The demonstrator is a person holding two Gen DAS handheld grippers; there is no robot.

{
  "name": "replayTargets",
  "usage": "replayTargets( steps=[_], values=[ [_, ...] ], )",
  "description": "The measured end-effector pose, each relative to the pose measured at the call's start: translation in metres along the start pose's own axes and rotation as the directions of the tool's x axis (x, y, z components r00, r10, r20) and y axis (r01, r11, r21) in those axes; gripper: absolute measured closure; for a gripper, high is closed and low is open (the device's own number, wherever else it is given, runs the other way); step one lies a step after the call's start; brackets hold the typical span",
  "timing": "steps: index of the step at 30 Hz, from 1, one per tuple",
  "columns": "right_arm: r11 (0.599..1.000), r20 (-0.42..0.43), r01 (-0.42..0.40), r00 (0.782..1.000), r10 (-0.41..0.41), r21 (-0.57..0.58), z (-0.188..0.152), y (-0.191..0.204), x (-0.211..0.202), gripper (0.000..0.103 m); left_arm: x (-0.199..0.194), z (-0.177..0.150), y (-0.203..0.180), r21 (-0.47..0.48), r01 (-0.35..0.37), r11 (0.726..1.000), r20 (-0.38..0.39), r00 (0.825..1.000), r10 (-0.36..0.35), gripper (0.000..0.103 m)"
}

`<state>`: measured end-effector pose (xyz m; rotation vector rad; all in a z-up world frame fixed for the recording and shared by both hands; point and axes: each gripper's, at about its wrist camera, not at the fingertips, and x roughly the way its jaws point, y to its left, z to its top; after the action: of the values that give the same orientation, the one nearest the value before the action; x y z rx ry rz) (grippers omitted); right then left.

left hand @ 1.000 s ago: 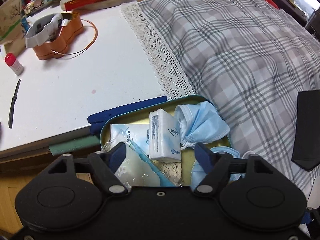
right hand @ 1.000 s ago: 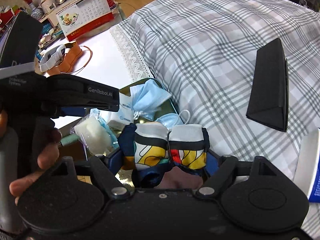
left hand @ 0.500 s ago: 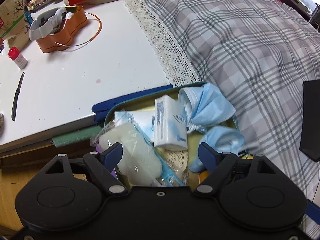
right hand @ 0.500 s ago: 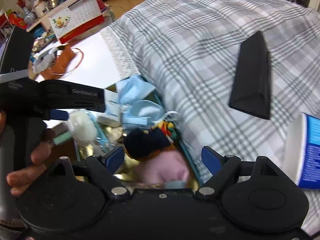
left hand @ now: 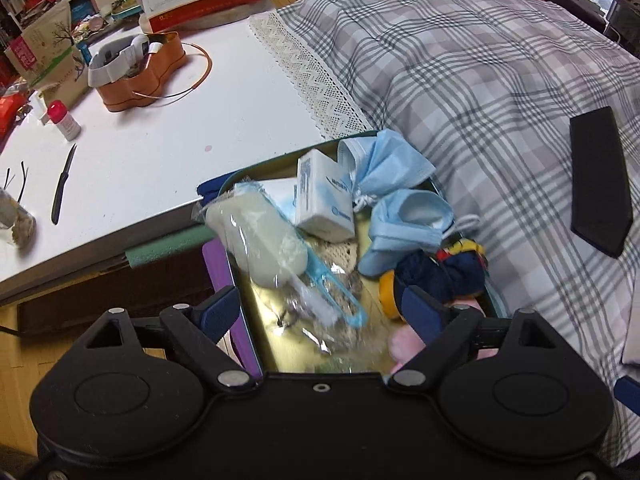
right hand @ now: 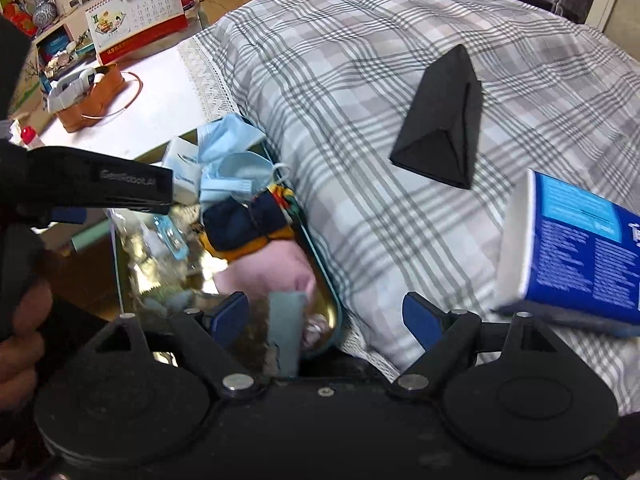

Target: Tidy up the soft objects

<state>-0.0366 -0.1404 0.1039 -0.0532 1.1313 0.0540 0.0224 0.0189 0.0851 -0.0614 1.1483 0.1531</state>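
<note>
Lying lengthwise twd lace: tin point(left hand: 493, 297)

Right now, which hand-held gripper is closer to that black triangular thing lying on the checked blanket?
Right. The right hand-held gripper sits at the blanket's edge below the black triangular wedge; the left hand-held gripper hangs over the tin, farther away.

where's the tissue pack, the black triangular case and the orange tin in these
tissue pack point(left hand: 324, 196): left wrist view, on its white printed front face, in the tin.
black triangular case point(right hand: 440, 120): right wrist view, on its long sloping side, on the plaid cover.
orange tin point(left hand: 140, 80): left wrist view, on its outer wall.
</note>
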Motion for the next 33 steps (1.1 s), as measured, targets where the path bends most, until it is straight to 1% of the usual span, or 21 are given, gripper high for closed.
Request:
replayTargets(
  steps=[6, 11, 17, 25, 33],
  values=[
    [1.0, -0.002, 0.004, 1.0, -0.004, 0.023, -0.015, -0.012, -0.008, 0.019, -0.015, -0.024, 0.001, -0.034, 0.028, 0.999, -0.022, 0.999, -0.029, 0.018],
    [0.999, -0.016, 0.032, 0.999, -0.031, 0.03, -0.025, -0.018, -0.008, 0.019, -0.024, -0.042, 0.001, -0.047, 0.021, 0.999, -0.027, 0.999, -0.022, 0.017],
    [0.999, -0.022, 0.037, 0.999, -0.036, 0.029, -0.035, -0.021, -0.011, 0.019, -0.031, -0.06, -0.005, -0.03, 0.019, 0.999, -0.033, 0.999, -0.02, 0.017],
    [0.999, -0.011, 0.042, 0.999, -0.042, 0.026, -0.039, -0.024, -0.017, 0.019, -0.043, -0.073, -0.011, -0.005, -0.009, 1.0, -0.009, 1.0, 0.009, 0.017],
    [0.998, -0.022, 0.038, 0.999, -0.037, 0.042, -0.041, -0.028, -0.016, 0.019, -0.043, -0.078, -0.009, -0.015, -0.007, 1.0, -0.029, 1.0, 0.007, 0.017]
  ],
)
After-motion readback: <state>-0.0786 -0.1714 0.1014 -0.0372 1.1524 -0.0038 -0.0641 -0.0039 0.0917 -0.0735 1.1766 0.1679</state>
